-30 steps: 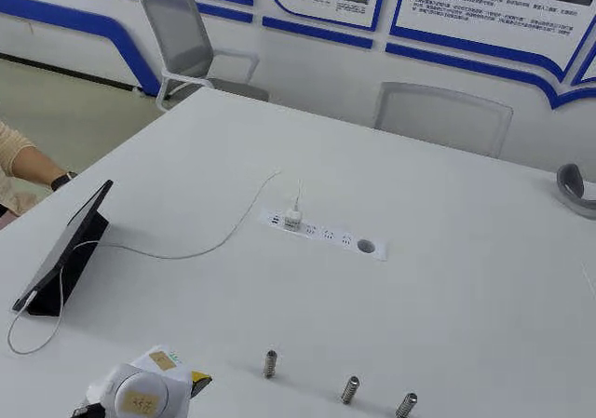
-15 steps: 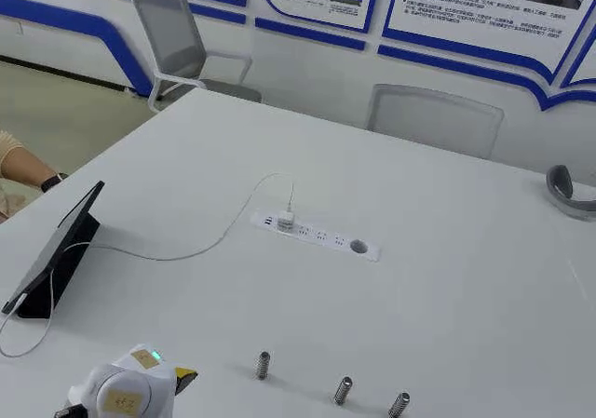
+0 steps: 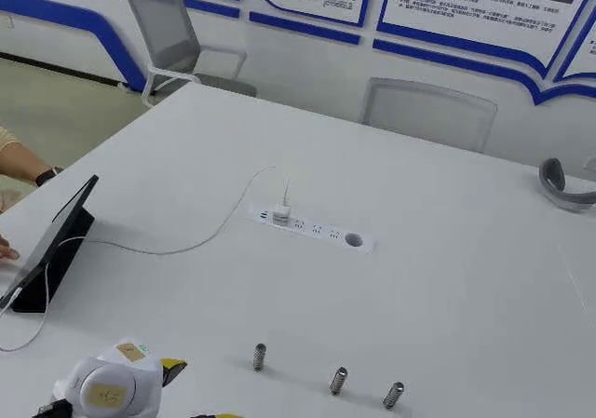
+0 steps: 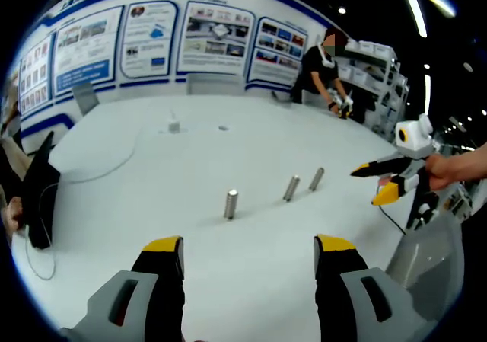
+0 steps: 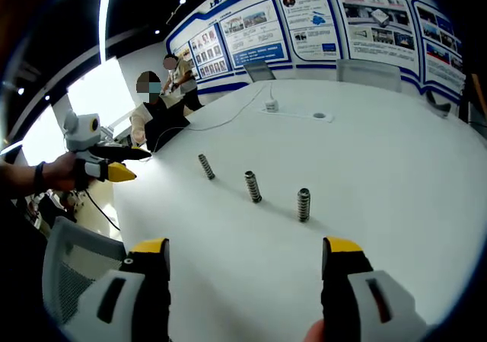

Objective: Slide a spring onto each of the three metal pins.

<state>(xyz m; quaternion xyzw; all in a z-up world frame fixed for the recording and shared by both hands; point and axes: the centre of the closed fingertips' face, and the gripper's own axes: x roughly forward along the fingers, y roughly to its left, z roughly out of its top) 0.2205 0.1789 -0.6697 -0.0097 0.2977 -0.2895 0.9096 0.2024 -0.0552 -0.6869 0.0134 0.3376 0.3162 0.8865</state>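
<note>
Three short metal pins stand in a row near the table's front edge: left pin, middle pin, right pin. Each looks ribbed, like a spring coiled around it. My left gripper hovers at the lower left of the head view, left of the pins. In its own view the left gripper is open and holds nothing, with the pins ahead. My right gripper is open too, holds nothing, and faces the row from the other side. The right gripper is held off the table's corner.
A tablet on a stand sits at the left, with a hand at its edge. A white cable runs from it to the power strip. A grey headset lies far right. Chairs line the far side.
The head camera has shifted. My left gripper has drifted slightly left, away from the pins. A hand has come in at the tablet's left edge. The pins have not moved.
</note>
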